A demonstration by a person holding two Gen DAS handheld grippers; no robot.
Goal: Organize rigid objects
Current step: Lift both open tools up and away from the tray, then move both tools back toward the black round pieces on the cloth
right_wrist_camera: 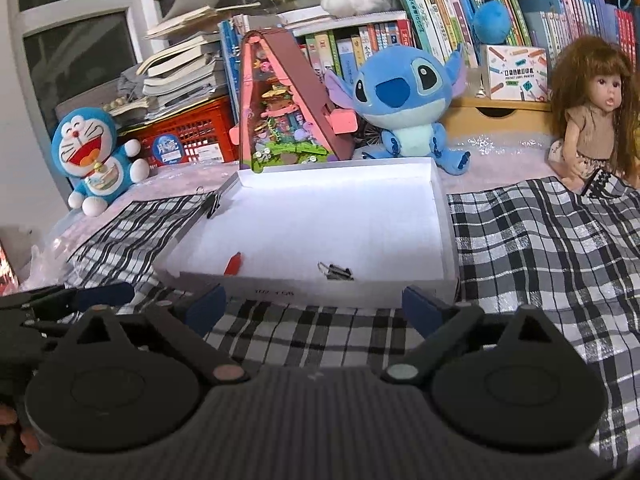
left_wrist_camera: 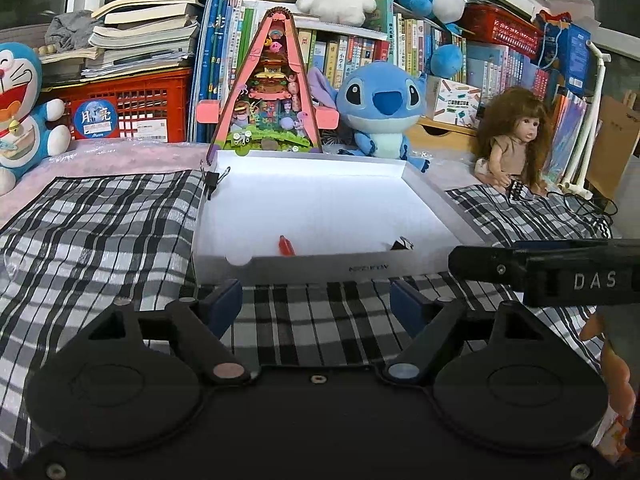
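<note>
One white box [right_wrist_camera: 400,216] holds two things — one red piece [right_wrist_camera: 233,264] at 7 o'clock, one binder clip [right_wrist_camera: 335,271] at 6; a second clip [right_wrist_camera: 212,204] grips its rim at 10. Both grippers — left [left_wrist_camera: 316,304], right [right_wrist_camera: 314,306] — gape, released.

cloth [left_wrist_camera: 100,232]: you see black, white and grey plaid
box [left_wrist_camera: 320,200]: white inside and out
small bottle [left_wrist_camera: 286,246]: red-orange
binder clip [right_wrist_camera: 335,271]: black, silvery handles
crate [left_wrist_camera: 132,110]: red mesh
far left plush [left_wrist_camera: 20,108]: blue and white, red mouth
middle plush [left_wrist_camera: 384,108]: blue, paler belly
doll [left_wrist_camera: 516,136]: brown hair, beige top
gripper pads [right_wrist_camera: 206,306]: dark blue
</note>
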